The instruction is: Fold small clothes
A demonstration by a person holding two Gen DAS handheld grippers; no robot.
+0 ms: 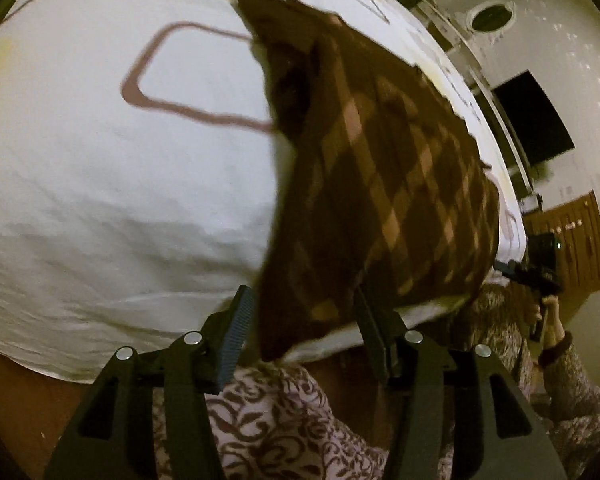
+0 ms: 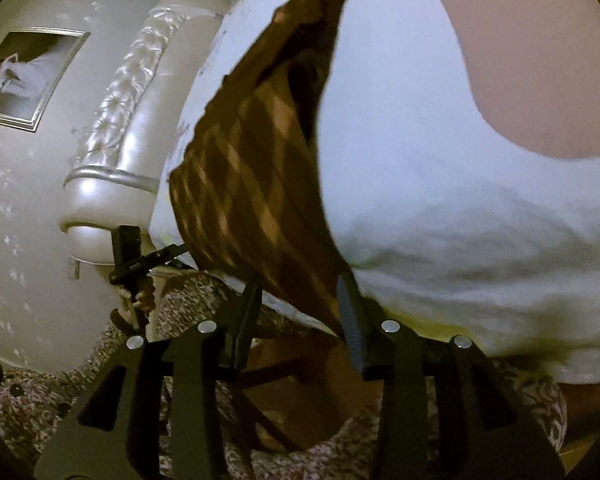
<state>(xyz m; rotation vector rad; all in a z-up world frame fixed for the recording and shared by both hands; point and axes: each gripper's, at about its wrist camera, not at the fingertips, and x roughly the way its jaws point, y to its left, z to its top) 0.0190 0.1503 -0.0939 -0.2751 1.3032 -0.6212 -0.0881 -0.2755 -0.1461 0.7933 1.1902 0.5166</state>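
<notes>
A brown checked garment (image 1: pixel 380 184) lies folded into a long strip on the white bed sheet (image 1: pixel 100 208), reaching from the far side to the near edge. My left gripper (image 1: pixel 304 316) stands open at that near edge, and one corner of the cloth hangs between its fingers without being pinched. In the right wrist view the same garment (image 2: pixel 252 168) runs up the sheet. My right gripper (image 2: pixel 300 308) is open around its other near corner, with the cloth close to the right finger (image 2: pixel 350 312). Each view also shows the other gripper at the side, the right gripper (image 1: pixel 540 268) and the left gripper (image 2: pixel 130 256).
The sheet carries brown outlined shapes (image 1: pixel 160 80) and a pink patch (image 2: pixel 540 60). A padded pale headboard (image 2: pixel 132 128) and a framed picture (image 2: pixel 24 76) stand on one side. A dark screen (image 1: pixel 536 120) and a wooden cabinet (image 1: pixel 572 236) are on the other. The person's patterned clothing (image 1: pixel 284 420) fills the foreground.
</notes>
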